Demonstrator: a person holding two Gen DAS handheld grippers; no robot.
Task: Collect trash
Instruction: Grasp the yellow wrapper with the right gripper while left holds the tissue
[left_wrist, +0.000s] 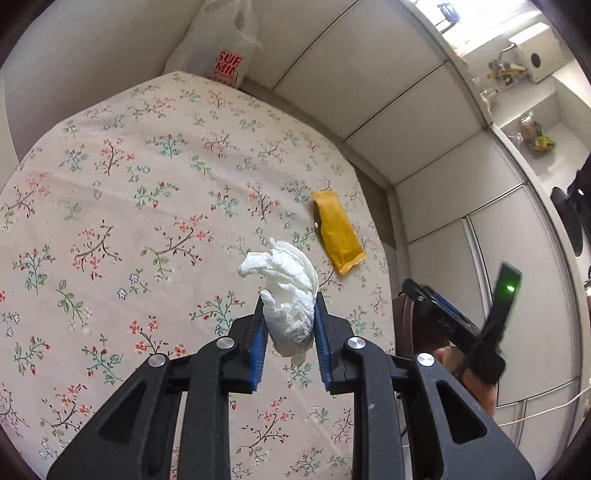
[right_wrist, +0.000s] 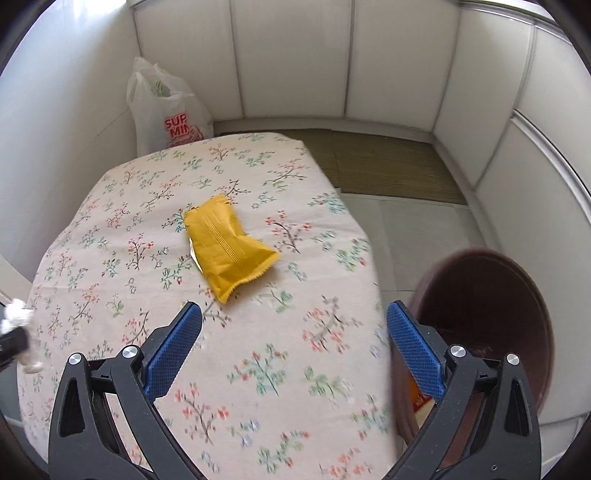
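Right wrist view: beside the desk (right_wrist: 110, 258) my brown bin (right_wrist: 491, 295) holds an orange scrap, yellow wrapper (right_wrist: 229, 243) ahead of my wide-open, empty right gripper (right_wrist: 293, 347), my left gripper (left_wrist: 288, 332) clamping crumpled tissue (left_wrist: 288, 291).

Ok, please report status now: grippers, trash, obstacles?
Left hand-held gripper shut on crumpled white tissue. Right hand-held gripper open, empty. Yellow foil wrapper on table. Nothing blocking it.

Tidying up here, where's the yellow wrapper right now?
The yellow wrapper lies on the floral tablecloth, ahead of the open right claw.
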